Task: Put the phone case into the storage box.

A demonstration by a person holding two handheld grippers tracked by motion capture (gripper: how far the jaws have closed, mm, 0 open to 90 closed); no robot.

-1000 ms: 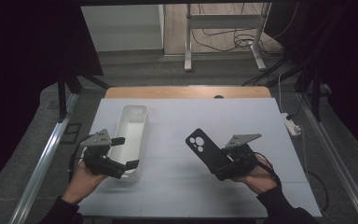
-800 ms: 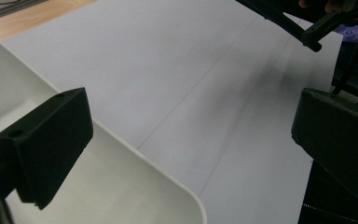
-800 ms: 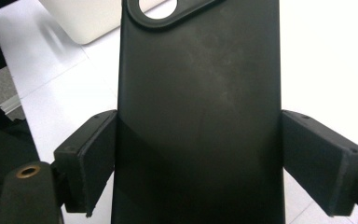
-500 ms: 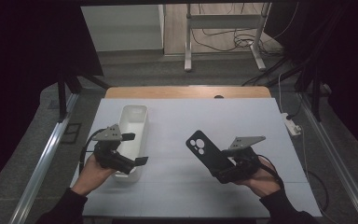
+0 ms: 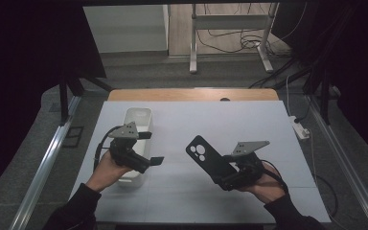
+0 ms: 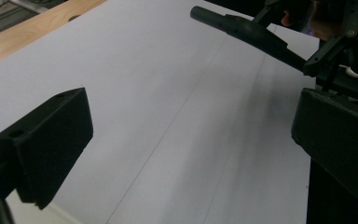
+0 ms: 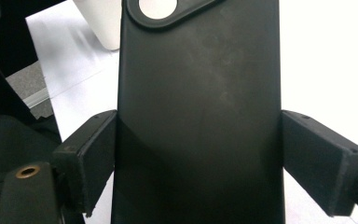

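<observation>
A black phone case [image 5: 205, 157] with a camera cutout is held tilted above the table, right of centre. My right gripper [image 5: 225, 173] is shut on its lower end. In the right gripper view both jaws press the long sides of the phone case [image 7: 200, 116]. My left gripper [image 5: 152, 148] hovers over the near end of a white oblong container [image 5: 138, 120], open and holding nothing. In the left gripper view the left gripper [image 6: 191, 140] faces bare table between its wide-apart jaws. The phone case [image 6: 247, 32] and the other hand appear at the top right there.
The pale grey table [image 5: 196, 120] has a wooden far edge [image 5: 191, 94]. A white power strip [image 5: 299, 127] lies off the right side. Metal rails run along both sides, and a stand with cables is behind. The white container [image 7: 98, 23] also appears in the right gripper view.
My left gripper has moved to the right, from the container's left side to over its near end. The right gripper and the phone case have stayed put.
</observation>
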